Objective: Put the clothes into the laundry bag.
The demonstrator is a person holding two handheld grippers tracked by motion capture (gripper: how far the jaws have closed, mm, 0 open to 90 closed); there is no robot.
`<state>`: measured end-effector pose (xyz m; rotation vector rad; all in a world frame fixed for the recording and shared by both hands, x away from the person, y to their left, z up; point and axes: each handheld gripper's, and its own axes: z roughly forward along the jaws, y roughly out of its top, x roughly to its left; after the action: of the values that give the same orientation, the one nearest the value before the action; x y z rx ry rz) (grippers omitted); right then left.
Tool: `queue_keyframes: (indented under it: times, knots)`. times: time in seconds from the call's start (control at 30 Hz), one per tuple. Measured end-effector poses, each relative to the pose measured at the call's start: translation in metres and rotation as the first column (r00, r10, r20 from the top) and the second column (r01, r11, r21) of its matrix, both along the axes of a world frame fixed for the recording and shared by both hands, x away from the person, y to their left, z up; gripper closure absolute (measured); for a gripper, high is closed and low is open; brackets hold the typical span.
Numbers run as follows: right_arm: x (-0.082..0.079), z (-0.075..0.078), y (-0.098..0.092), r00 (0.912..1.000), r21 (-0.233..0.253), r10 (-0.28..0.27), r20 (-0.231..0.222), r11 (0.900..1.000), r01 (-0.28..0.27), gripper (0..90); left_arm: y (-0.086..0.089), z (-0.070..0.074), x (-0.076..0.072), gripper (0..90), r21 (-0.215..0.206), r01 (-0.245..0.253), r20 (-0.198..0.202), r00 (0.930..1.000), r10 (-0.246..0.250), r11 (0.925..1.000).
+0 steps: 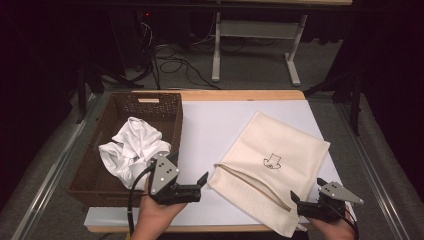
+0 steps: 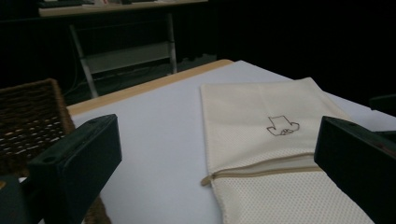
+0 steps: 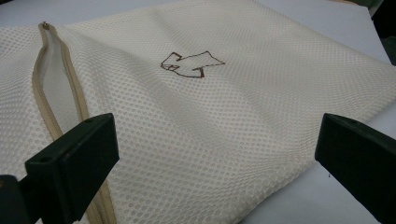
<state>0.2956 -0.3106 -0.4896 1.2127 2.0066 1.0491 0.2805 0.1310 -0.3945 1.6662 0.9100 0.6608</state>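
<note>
A cream mesh bag (image 1: 280, 145) with a small brown drawing lies flat on the white table top (image 1: 215, 120), right of centre. Its zipper (image 1: 252, 185) gapes open along the near-left side. A dark wicker basket (image 1: 172, 117) at the left holds a crumpled white cloth (image 1: 132, 147). My left gripper (image 1: 199, 189) is open between the basket's near corner and the bag's zipper end, holding nothing. My right gripper (image 1: 297, 206) is open at the bag's near corner. In the left gripper view the bag (image 2: 261, 107) and its zipper (image 2: 261, 172) lie ahead. The right gripper view looks across the mesh (image 3: 233, 116) and zipper (image 3: 56, 116).
The table's wooden edge (image 1: 240, 95) runs along the far side. Beyond it stand the white legs of another desk (image 1: 216, 50), with cables on the floor (image 1: 175, 65). Metal rails (image 1: 50, 170) flank the table. Bare white surface lies between basket and bag.
</note>
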Motion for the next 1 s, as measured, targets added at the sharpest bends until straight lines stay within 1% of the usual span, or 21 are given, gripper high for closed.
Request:
queue_keyframes:
  times: [0.03,0.07,0.1,0.2,0.23,0.27,0.4,0.43,0.47,0.5,0.53,0.57,0.7,0.8,0.83,0.87,0.9,1.0]
  knots:
    - [0.000,0.000,0.000,1.0000,-0.001,0.002,0.002,1.000,-0.002,0.2,0.011,0.003,0.000,1.4,-0.003,-0.023,0.007,0.9997,0.023,0.9997]
    - [0.000,0.000,0.000,1.0000,0.000,0.001,0.001,1.000,-0.001,0.2,0.016,0.004,0.001,1.3,-0.002,-0.037,0.011,0.9993,0.037,0.9993]
    - [0.000,0.000,0.000,1.0000,0.000,0.001,0.001,1.000,-0.001,0.2,0.016,0.004,0.001,1.3,-0.002,-0.037,0.011,0.9993,0.037,0.9993]
    - [0.000,0.000,0.000,1.0000,0.000,0.001,0.000,1.000,-0.001,0.2,0.033,0.006,0.002,1.4,-0.014,-0.074,0.011,0.9972,0.074,0.9972]
    - [0.001,-0.001,0.000,1.0000,0.000,-0.003,0.001,1.000,0.003,0.2,0.043,0.007,0.003,1.5,-0.022,-0.090,0.012,0.9958,0.090,0.9957]
    - [0.001,-0.001,0.000,1.0000,0.000,-0.003,0.001,1.000,0.003,0.2,0.043,0.007,0.003,1.5,-0.022,-0.090,0.012,0.9958,0.090,0.9957]
    - [0.001,-0.001,0.000,0.9996,0.010,-0.028,0.007,1.000,0.028,0.2,0.064,0.008,0.006,1.5,-0.024,-0.146,0.006,0.9893,0.146,0.9891]
    - [0.002,-0.001,0.000,0.9994,0.010,-0.034,0.010,0.999,0.034,0.2,0.075,0.009,0.006,1.5,-0.017,-0.180,0.010,0.9836,0.180,0.9835]
    - [0.002,-0.001,0.000,0.9994,0.010,-0.034,0.010,0.999,0.034,0.2,0.075,0.009,0.006,1.5,-0.017,-0.180,0.010,0.9836,0.180,0.9835]
    - [0.002,-0.001,0.001,0.9991,0.009,-0.038,0.016,0.999,0.038,0.2,0.087,0.011,0.006,1.5,-0.010,-0.212,0.017,0.9772,0.212,0.9773]
    - [0.002,-0.001,0.001,0.9990,0.007,-0.040,0.018,0.999,0.040,0.2,0.092,0.011,0.005,1.6,-0.012,-0.227,0.019,0.9738,0.227,0.9739]
    - [0.002,-0.001,0.002,0.9989,0.004,-0.042,0.022,0.999,0.042,0.2,0.092,0.011,0.005,1.8,-0.012,-0.227,0.019,0.9738,0.227,0.9739]
    - [0.003,-0.001,0.004,0.9986,-0.011,-0.048,0.023,0.999,0.048,0.2,0.108,0.009,0.005,2.4,0.012,-0.274,0.013,0.9616,0.274,0.9615]
    - [0.004,-0.002,0.005,0.9990,-0.022,-0.041,0.019,0.999,0.042,0.2,0.119,0.010,0.004,2.4,-0.005,-0.293,0.005,0.9560,0.293,0.9560]
    - [0.004,-0.002,0.006,0.9989,-0.019,-0.044,0.013,0.999,0.044,0.2,0.125,0.010,0.003,2.4,-0.010,-0.308,0.005,0.9515,0.308,0.9515]
    - [0.004,-0.002,0.006,0.9989,-0.019,-0.044,0.013,0.999,0.044,0.2,0.129,0.010,0.003,2.4,-0.012,-0.316,0.005,0.9489,0.316,0.9488]
    - [0.005,-0.002,0.006,0.9990,-0.021,-0.042,0.015,0.999,0.042,0.2,0.135,0.010,0.002,2.4,-0.018,-0.328,0.004,0.9447,0.328,0.9446]
    - [0.005,-0.003,0.006,0.9992,-0.023,-0.038,0.012,0.999,0.038,0.2,0.149,0.009,-0.001,2.7,-0.025,-0.368,0.000,0.9298,0.368,0.9295]
